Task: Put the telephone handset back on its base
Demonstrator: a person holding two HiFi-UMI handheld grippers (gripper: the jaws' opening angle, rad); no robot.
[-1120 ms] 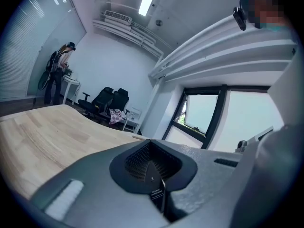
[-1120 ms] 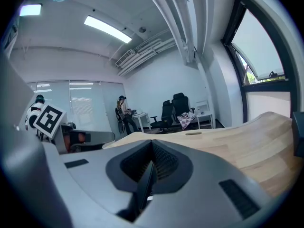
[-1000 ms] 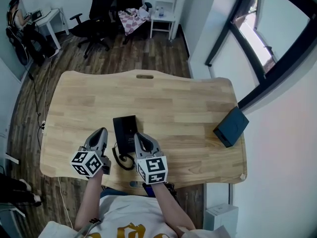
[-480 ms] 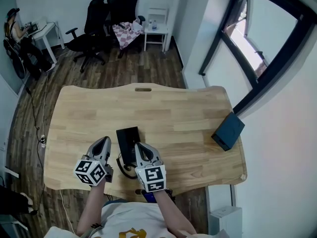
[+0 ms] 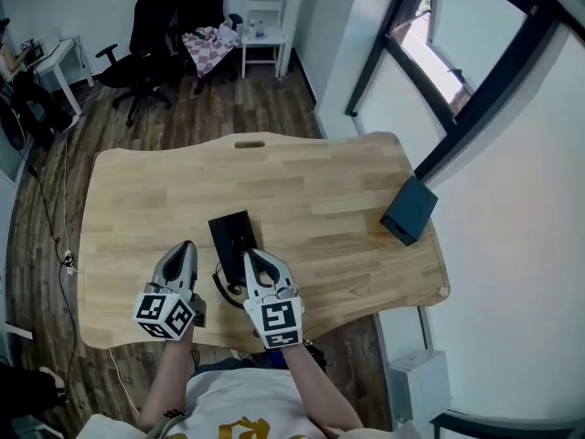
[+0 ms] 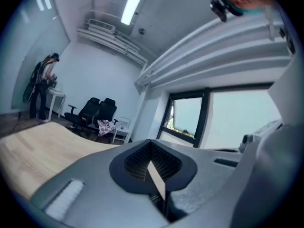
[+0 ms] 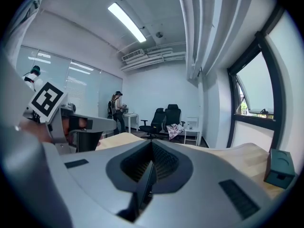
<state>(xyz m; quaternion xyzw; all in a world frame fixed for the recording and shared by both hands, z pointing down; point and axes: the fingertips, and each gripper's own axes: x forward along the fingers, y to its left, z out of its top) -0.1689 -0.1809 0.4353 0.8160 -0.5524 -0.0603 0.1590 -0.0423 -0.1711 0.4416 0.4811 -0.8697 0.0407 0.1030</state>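
Note:
The black telephone [image 5: 231, 239] lies on the wooden table [image 5: 311, 199], near its front edge. I cannot tell the handset from the base. Its coiled cord [image 5: 222, 288] loops at the near end. My left gripper [image 5: 186, 249] hovers just left of the phone, shut and empty. My right gripper [image 5: 248, 257] is at the phone's near right corner, above the cord, also shut with nothing in it. In the left gripper view the jaws [image 6: 153, 164] meet. The right gripper view shows its jaws [image 7: 150, 169] closed too, with the left gripper's marker cube [image 7: 45, 101] beside them.
A dark blue box [image 5: 409, 210] stands at the table's right edge, also seen as the box [image 7: 280, 167] in the right gripper view. Office chairs [image 5: 146, 44] and a small white table [image 5: 260, 39] stand beyond the desk. A window wall [image 5: 457, 71] runs along the right.
Both grippers have risen a little and stayed shut beside the phone. The right one has drifted slightly left toward the phone. The head view has shifted.

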